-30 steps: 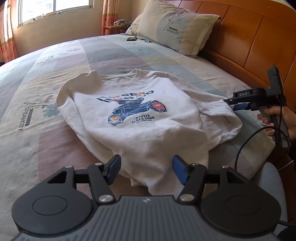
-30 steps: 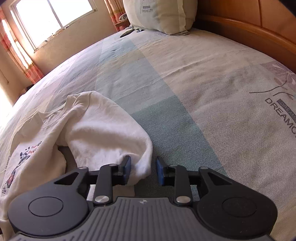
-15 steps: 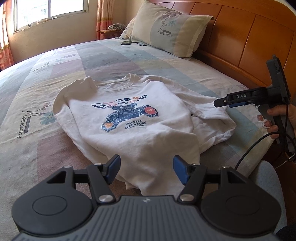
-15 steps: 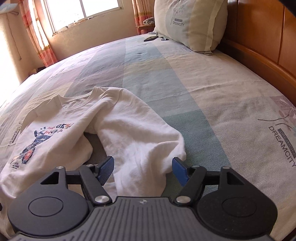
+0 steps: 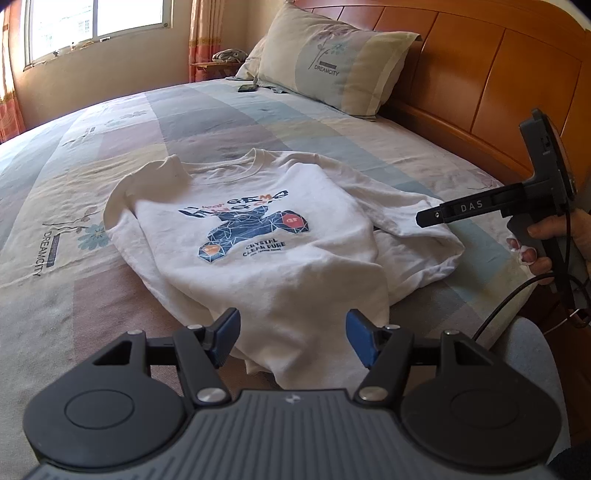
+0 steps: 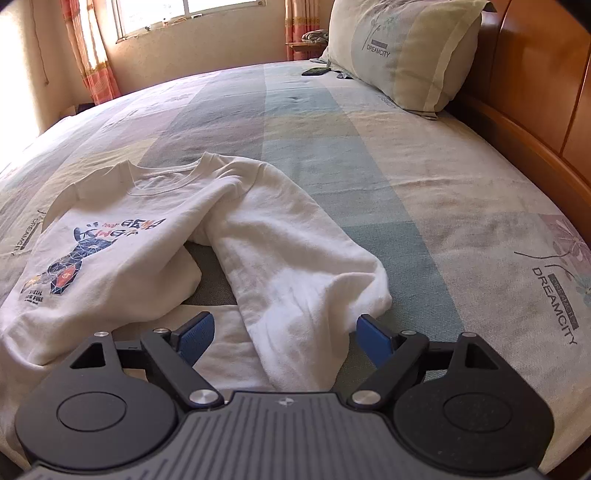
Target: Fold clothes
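With the right gripper [image 6: 284, 336] having just been opening, holding nothing, the loose sleeve [image 6: 295, 273] is risking bunching on the bed [image 6: 443, 184].

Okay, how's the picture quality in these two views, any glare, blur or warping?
Left wrist view: sharp, window blown out, headboard bowed by fisheye. Right wrist view: sunlight washes out the left edge of the bed; sweatshirt stays crisp.
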